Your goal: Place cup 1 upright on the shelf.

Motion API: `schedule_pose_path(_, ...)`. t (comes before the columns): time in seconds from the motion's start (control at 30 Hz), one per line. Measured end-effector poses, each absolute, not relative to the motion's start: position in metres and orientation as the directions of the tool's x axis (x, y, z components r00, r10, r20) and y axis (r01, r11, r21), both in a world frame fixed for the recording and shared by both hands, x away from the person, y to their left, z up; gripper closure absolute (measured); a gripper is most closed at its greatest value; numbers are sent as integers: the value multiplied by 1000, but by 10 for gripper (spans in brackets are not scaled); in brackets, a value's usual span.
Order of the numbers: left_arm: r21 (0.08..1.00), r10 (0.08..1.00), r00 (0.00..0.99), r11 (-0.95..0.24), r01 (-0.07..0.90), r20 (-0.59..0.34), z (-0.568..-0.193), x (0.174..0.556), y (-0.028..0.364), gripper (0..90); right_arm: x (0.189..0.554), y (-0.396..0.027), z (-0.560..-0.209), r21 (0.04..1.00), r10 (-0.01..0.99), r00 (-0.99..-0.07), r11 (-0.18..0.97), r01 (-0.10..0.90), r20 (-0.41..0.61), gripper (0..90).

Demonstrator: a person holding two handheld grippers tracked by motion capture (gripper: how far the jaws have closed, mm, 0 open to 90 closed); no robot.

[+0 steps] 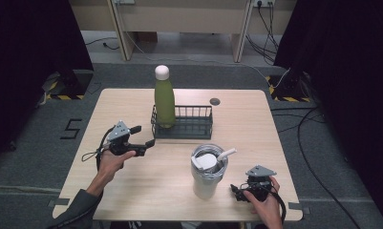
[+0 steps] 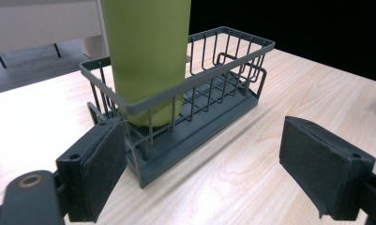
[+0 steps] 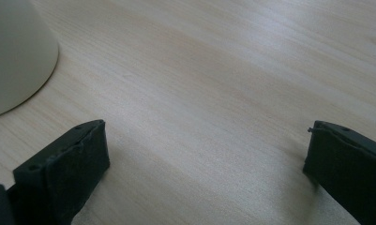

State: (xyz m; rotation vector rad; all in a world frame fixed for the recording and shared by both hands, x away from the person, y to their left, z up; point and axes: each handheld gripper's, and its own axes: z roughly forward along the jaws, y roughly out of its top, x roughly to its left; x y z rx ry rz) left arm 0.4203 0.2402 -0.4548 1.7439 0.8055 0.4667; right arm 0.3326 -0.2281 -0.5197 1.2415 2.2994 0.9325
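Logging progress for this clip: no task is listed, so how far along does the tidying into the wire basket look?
Done: the green bottle with a white cap stands in the dark wire basket's left end. In hand: nothing; the left gripper is open near the basket, the right gripper open beside the white tumbler with a straw. Probably left: the tumbler, on the wooden table.

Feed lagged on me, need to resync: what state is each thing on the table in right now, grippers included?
Green bottle: upright, white cap on, standing in the left end of the basket.
Wire basket: upright on the table, otherwise empty.
White tumbler: upright, lid on, straw sticking out toward the right.
Left gripper: open, empty, jaws pointed at the basket's near end.
Right gripper: open, empty, low over the table beside the tumbler.
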Motion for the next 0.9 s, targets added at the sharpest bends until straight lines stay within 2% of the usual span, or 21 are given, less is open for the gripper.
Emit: schedule_pose_path(0.9, 940, 729, 676, -144, 308, -109, -465, 407, 257, 149, 333, -228, -520, 699, 838, -546, 394, 597, -6, 2)
